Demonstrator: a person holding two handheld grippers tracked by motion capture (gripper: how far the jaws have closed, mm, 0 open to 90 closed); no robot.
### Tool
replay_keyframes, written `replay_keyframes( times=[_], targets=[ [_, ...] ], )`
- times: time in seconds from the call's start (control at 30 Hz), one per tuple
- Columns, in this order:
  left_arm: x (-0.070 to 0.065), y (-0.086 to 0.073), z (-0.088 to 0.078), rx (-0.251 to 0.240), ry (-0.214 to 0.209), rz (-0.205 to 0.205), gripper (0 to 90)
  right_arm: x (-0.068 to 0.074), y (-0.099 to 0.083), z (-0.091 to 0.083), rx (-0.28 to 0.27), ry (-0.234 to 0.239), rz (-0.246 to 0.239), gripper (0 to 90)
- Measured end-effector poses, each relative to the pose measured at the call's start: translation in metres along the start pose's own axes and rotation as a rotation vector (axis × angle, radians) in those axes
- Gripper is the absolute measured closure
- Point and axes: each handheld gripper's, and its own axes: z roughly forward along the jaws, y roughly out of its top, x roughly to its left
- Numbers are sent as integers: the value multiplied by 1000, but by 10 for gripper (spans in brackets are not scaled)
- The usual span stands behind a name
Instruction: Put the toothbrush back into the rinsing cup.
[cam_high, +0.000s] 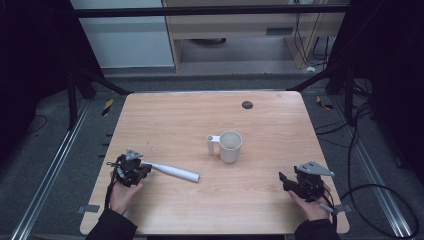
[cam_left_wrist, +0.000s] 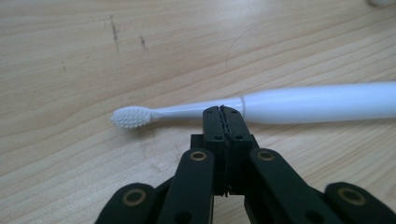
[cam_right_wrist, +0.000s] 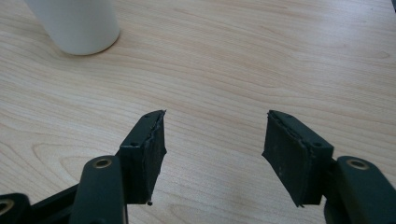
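1. Left gripper (cam_high: 131, 170) sits low at the table's near left corner, its black jaws pressed flat together with nothing between them, the ribbed pads meeting in a thin seam.
2. Just past those closed tips lies the electric toothbrush (cam_left_wrist: 280, 103), flat on its side and not gripped: a smooth, glossy white handle that narrows to a slim neck and ends in a small oval head of short white bristles.
3. Beneath it, the table (cam_high: 270, 115) is pale wood laminate with fine straight grain, a few dark scuff marks and a small black round cap near its far edge.
4. Near the middle stands a white mug (cam_high: 229, 146), upright, matte and cylindrical, with a squared handle turned towards the left.
5. Right gripper (cam_high: 298, 186) rests at the near right corner, well apart from the mug, its jaws spread wide over bare wood, their rubber pads grooved and frayed at the edges.
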Motion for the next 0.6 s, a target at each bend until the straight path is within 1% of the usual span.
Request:
replay_keyframes(
  times=[0.1,0.13,0.2,0.23,0.3,0.43,0.6],
  targets=[
    [-11,7,-10,-46,-21,14,894,0,0,0,0,0,3,383],
    [-16,9,-12,-54,-36,17,894,0,0,0,1,2,6,383],
    [-25,13,-15,-71,-50,31,894,0,0,0,1,-2,3,383],
    [-31,16,-16,-72,-62,46,894,0,0,0,1,-2,3,384],
    [-41,19,-15,-77,-81,61,894,0,0,0,-1,0,3,384],
    [-59,23,-10,-65,-109,97,894,0,0,1,1,-1,1,384],
    [-77,29,2,-46,-133,128,894,0,0,1,3,0,2,384]
  ],
)
